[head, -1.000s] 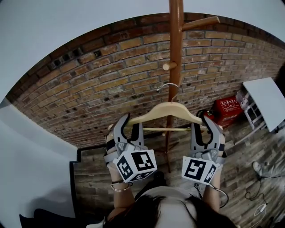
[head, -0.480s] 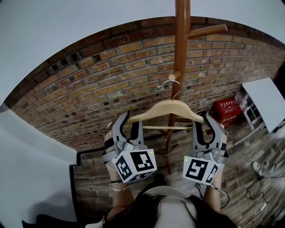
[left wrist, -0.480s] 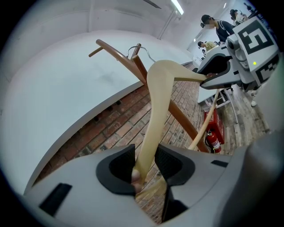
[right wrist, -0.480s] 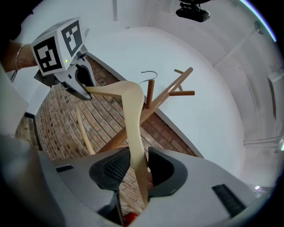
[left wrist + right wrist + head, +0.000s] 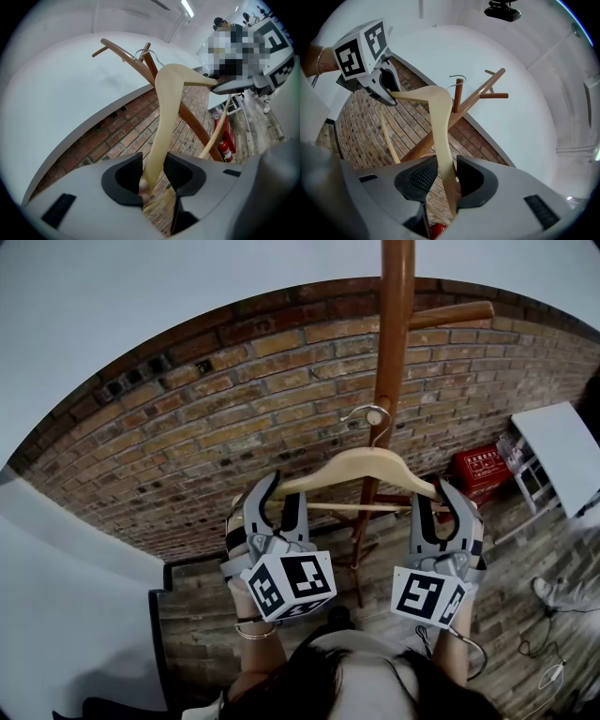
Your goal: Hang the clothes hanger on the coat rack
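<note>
Nearest, well short of the coat rack (image 5: 394, 343): dark hair (image 5: 347, 685) at the bottom edge of the head view, and a bracelet (image 5: 251, 634) on the left wrist.

Next out toward the coat rack: two marker cubes, one left of its pole (image 5: 289, 582) and one right of it (image 5: 427, 594).

Left gripper (image 5: 277, 495): clamped on the left end of the clothes hanger (image 5: 361, 465), left of the coat rack. In the left gripper view, pale wood arm pinched between both black pads (image 5: 127, 176).

Right gripper (image 5: 433, 498): clamped the same way on the hanger's right end, right of the coat rack, with the arm running up between its pads (image 5: 423, 176).

Clothes hanger: pale wood, held roughly level just in front of the coat rack, shoulders and thin crossbar (image 5: 361, 507) crossing the pole. Metal hook (image 5: 367, 413) upright, right at a short knobbed peg (image 5: 378, 415) on the coat rack. Over the peg or only beside it: cannot tell (hook and knob overlap in the head view).

Higher on the coat rack: a long peg (image 5: 459, 313) reaching out to the right.

Behind the coat rack: brick wall (image 5: 216, 437) with plain pale wall above.

Right of the coat rack's foot: red box (image 5: 480, 470) against the bricks, a white table (image 5: 558, 451) farther right, plank floor (image 5: 525, 577) below.
</note>
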A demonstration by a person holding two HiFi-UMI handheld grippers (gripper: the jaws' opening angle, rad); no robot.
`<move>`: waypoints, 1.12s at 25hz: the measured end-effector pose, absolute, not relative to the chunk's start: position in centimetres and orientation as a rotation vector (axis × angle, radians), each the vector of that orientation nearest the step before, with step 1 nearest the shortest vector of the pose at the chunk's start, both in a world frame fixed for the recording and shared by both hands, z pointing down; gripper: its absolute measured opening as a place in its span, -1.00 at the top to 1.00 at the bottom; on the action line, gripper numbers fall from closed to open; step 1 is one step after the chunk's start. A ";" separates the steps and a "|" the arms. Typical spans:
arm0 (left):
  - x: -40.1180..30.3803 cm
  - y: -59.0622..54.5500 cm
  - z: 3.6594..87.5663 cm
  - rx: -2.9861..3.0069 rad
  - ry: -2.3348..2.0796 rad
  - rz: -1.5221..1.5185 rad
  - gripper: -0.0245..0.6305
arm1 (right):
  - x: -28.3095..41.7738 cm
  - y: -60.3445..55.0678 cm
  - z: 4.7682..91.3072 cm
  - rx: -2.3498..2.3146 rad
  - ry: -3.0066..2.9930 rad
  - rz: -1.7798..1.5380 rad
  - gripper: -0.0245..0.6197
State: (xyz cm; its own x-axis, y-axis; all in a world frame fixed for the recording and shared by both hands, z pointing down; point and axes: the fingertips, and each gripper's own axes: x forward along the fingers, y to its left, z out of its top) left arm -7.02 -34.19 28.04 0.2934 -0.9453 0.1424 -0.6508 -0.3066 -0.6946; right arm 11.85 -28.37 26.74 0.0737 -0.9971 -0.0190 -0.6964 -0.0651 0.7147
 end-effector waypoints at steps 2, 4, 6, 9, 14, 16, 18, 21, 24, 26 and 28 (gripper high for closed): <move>-7.0 -34.6 28.3 -2.053 1.412 -0.756 0.48 | 11.9 -28.6 26.9 1.817 -1.673 -0.719 0.50; -6.8 -34.8 28.6 -2.059 1.402 -0.760 0.48 | 12.0 -28.8 27.2 1.818 -1.668 -0.712 0.50; -6.5 -35.1 28.7 -2.070 1.402 -0.758 0.48 | 12.2 -29.1 27.5 1.814 -1.665 -0.699 0.50; -6.2 -35.7 29.0 -2.077 1.393 -0.762 0.48 | 12.5 -29.5 27.9 1.815 -1.660 -0.688 0.50; -5.7 -36.6 29.7 -2.087 1.375 -0.776 0.48 | 12.9 -30.3 28.7 1.811 -1.655 -0.664 0.50; -5.5 -36.9 30.0 -2.093 1.367 -0.783 0.48 | 13.1 -30.6 29.2 1.804 -1.654 -0.649 0.50; -5.3 -37.2 30.2 -2.100 1.357 -0.789 0.48 | 13.3 -30.9 29.5 1.802 -1.651 -0.636 0.50; -5.0 -37.6 30.7 -2.110 1.346 -0.798 0.48 | 13.6 -31.1 29.6 1.812 -1.642 -0.629 0.50; -4.9 -37.9 31.0 -2.118 1.338 -0.806 0.48 | 13.7 -31.4 29.9 1.816 -1.637 -0.619 0.50; -4.8 -38.1 31.2 -2.124 1.334 -0.808 0.48 | 13.8 -31.6 30.3 1.811 -1.640 -0.608 0.50; -4.7 -38.4 31.4 -2.128 1.331 -0.810 0.48 | 13.8 -31.9 30.5 1.811 -1.638 -0.603 0.50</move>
State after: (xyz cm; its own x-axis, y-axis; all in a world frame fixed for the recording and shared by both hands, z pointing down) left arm -4.70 -38.35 31.44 0.3455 -0.9120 0.2209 -0.6155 -0.3980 -0.6803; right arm 13.84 -31.87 30.52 0.1285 -0.9893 0.0695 -0.7082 -0.0425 0.7048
